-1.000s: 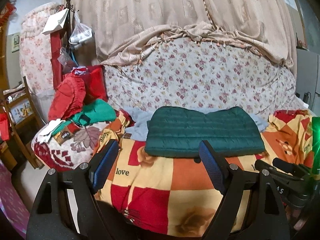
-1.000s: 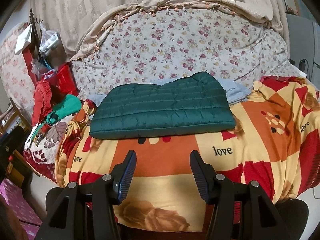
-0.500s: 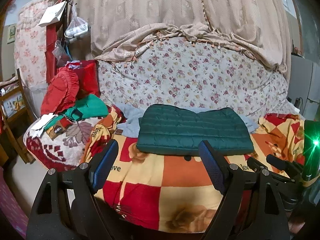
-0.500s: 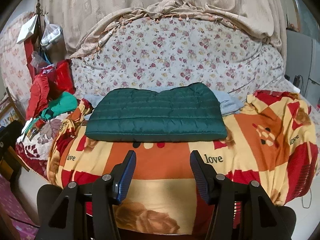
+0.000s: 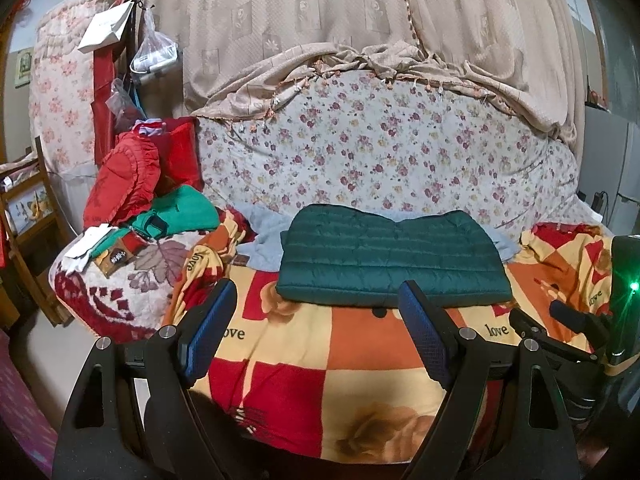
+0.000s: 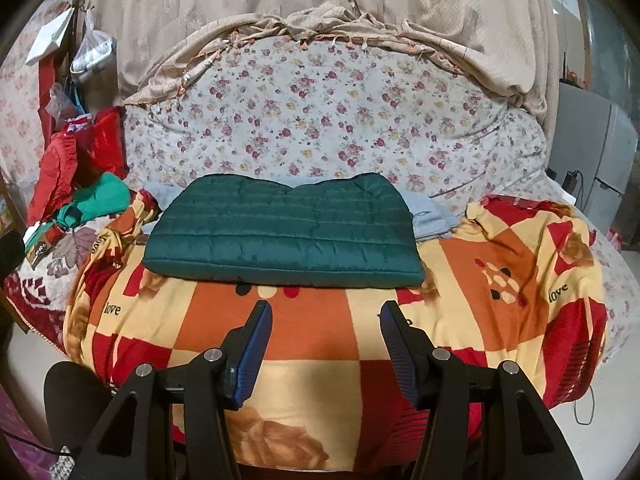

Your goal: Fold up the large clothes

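A dark green quilted jacket lies folded into a flat rectangle on the orange, red and yellow checked blanket. It also shows in the right wrist view, on the same blanket. My left gripper is open and empty, held back from the jacket's near edge. My right gripper is open and empty, also short of the jacket. The right gripper's body shows at the right edge of the left wrist view.
A grey garment lies under the jacket's far side. Red cushions, a bright green cloth and a patterned blanket pile at the left. A flowered quilt rises behind. A wooden chair stands far left.
Both grippers have drawn back from the bed and the jacket looks farther off. Both stay open and empty. The jacket has not moved.
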The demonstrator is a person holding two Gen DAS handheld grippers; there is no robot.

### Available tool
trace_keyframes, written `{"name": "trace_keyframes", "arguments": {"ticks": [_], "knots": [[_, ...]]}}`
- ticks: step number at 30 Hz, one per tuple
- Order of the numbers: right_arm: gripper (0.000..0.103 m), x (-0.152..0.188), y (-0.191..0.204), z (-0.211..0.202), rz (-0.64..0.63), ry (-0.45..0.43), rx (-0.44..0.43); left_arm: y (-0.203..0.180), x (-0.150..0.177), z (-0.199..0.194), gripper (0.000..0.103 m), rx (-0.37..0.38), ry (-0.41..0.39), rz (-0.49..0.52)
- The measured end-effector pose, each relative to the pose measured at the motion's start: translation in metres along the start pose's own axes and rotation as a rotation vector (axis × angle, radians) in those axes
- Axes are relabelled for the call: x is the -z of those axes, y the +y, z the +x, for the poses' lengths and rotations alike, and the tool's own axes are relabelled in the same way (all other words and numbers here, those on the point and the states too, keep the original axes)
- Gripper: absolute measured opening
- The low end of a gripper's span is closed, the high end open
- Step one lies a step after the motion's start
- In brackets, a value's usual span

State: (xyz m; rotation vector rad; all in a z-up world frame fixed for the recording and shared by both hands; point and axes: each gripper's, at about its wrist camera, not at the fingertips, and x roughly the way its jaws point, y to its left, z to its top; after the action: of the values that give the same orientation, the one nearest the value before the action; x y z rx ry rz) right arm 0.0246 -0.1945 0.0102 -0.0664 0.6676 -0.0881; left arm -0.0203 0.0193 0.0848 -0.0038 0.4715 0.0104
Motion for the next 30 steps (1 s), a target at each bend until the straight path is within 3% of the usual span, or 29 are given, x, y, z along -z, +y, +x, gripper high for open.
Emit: {"name": "trace_keyframes", "arguments": {"ticks": [7, 10, 18, 30], "knots": [[0.055, 0.000, 0.001, -0.004, -0.005, -0.020, 0.030, 0.001, 0.000, 0.001, 0.083, 0.001, 0.002, 0.002], [0.065, 0.000, 0.001, -0.007, -0.010, -0.036, 0.049, 0.002, 0.001, 0.001, 0.083, 0.001, 0.000, -0.001], [0.065, -0.001, 0.004, -0.016, -0.036, -0.098, 0.120, 0.009, 0.004, 0.000, 0.083, -0.008, -0.016, -0.019], [0.065, -0.001, -0.001, -0.018, -0.007, -0.115, 0.135, 0.009, 0.002, -0.004, 0.083, -0.041, -0.035, -0.026]]}}
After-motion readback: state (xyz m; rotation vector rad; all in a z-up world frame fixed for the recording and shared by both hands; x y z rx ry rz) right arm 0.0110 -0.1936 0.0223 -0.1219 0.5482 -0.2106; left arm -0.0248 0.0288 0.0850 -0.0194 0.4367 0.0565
